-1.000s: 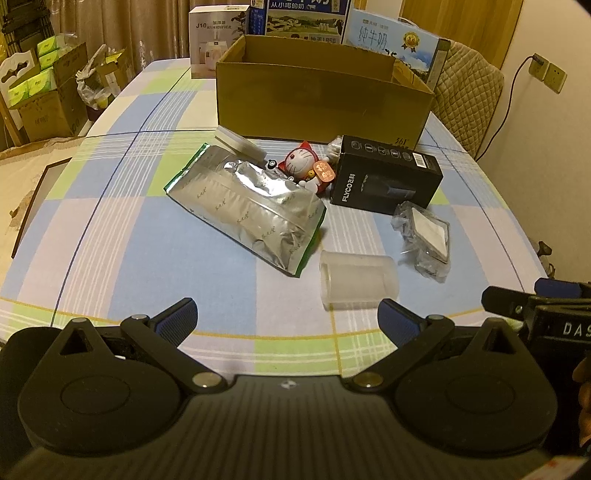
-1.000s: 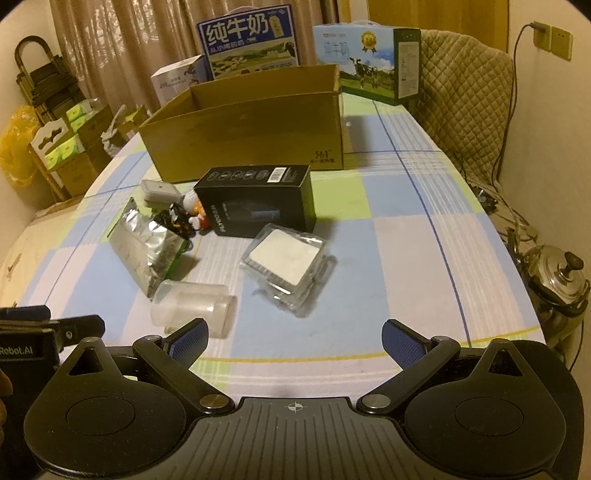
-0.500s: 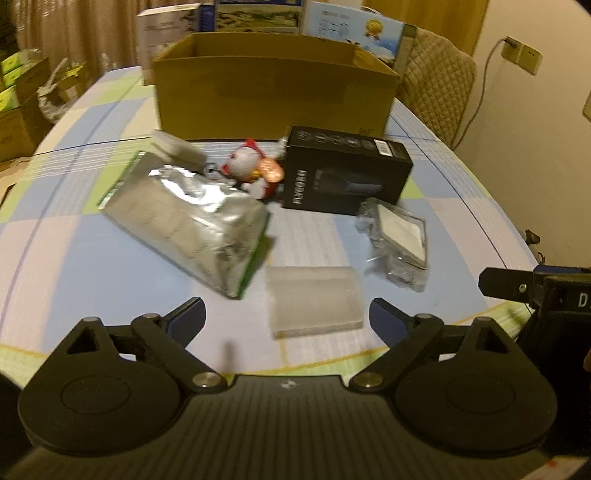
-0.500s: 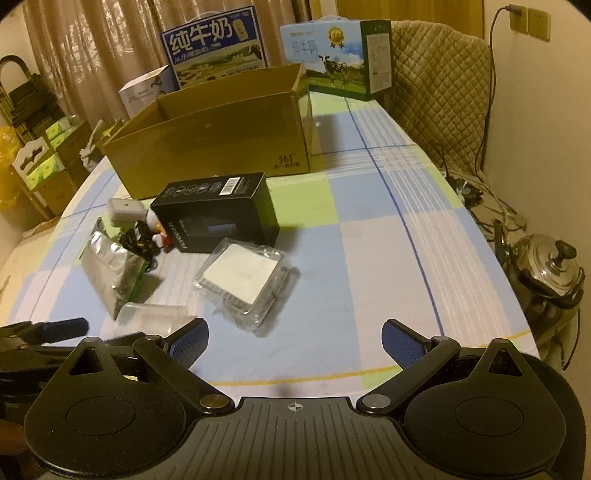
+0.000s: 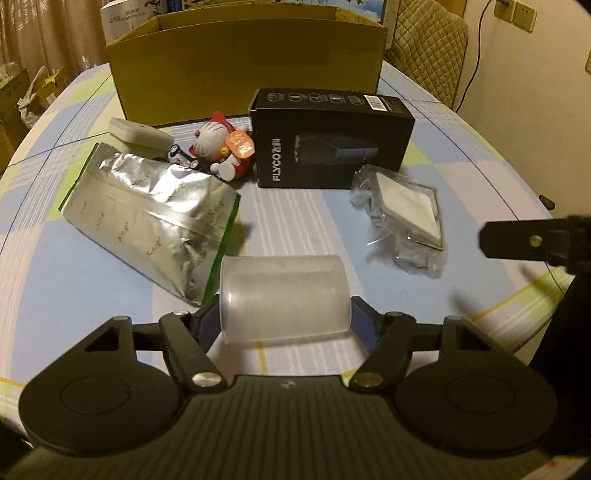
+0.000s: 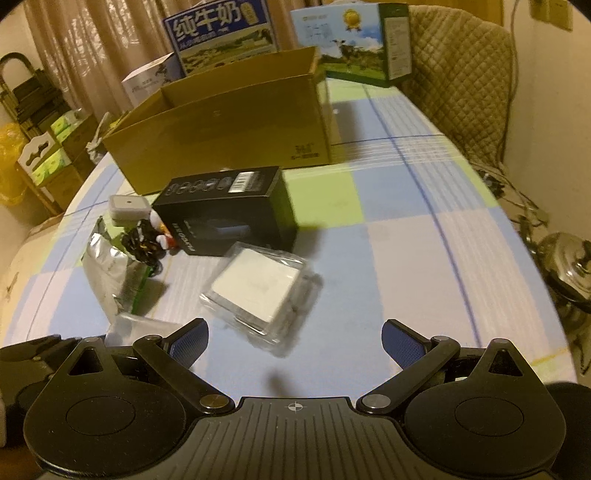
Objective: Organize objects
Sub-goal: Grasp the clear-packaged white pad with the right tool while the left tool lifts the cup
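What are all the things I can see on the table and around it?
clear cup: one, cloudy clear, lying on its side between the left fingers
foil bag: one, silver with green edge, left of the cup
cat toy: one, white and red, beside the black box
black box: one, black, middle of the table
wrapped pad: one, white in clear wrap, right side
small white box: one, behind the foil bag
cardboard box: one, brown, open, at the back
milk cartons: two, blue and green, behind it
left gripper: black, closing around the cup
right gripper: black, open, holding nothing
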Motion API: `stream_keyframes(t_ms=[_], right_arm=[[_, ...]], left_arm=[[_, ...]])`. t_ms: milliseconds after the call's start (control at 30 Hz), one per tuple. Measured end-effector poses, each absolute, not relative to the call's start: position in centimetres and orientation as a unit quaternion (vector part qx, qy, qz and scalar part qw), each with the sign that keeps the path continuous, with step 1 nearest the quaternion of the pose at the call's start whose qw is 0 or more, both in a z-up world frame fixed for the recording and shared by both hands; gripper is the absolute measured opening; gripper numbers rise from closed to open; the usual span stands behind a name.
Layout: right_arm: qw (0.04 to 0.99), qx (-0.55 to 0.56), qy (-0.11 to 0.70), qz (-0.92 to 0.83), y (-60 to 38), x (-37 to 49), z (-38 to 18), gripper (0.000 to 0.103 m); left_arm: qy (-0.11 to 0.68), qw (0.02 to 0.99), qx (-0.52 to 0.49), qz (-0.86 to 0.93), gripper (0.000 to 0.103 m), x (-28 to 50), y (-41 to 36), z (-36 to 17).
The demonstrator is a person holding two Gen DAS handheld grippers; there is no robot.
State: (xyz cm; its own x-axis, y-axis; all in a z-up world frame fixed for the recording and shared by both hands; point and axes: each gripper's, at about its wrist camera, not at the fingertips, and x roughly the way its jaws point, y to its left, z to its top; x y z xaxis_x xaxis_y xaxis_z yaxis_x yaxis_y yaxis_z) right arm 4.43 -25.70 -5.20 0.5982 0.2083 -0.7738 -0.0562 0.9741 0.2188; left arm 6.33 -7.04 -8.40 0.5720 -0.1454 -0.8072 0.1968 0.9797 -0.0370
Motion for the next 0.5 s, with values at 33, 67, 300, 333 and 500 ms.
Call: stream_keyframes(t_ms=[33, 67, 300, 333, 500], right_arm=[[0.890, 0.084, 0.442, 0.077, -25.3, 4.8, -5.3, 0.098], [0.890, 0.080, 0.441, 0.080, -24.9, 5.2, -5.4, 0.098], [0.885, 0.082, 0.451, 0.078, -23.0, 8.4, -7.3, 0.096], [0.884, 0.087, 0.453, 0.080, -22.8, 8.7, -7.5, 0.094], [0.880, 0.057, 0.467, 0.071, -21.7, 10.0, -9.2, 0.086]], left_arm=[[0.453, 0.886, 0.027, -0.097, 0.068, 6.3, -6.8, -8.3], [0.455, 0.885, 0.026, -0.098, 0.067, 6.2, -6.5, -8.1], [0.448, 0.888, 0.015, -0.099, 0.067, 5.9, -4.9, -6.8], [0.447, 0.889, 0.014, -0.099, 0.067, 5.9, -4.7, -6.8], [0.442, 0.892, 0.002, -0.098, 0.067, 5.8, -3.9, -6.1]])
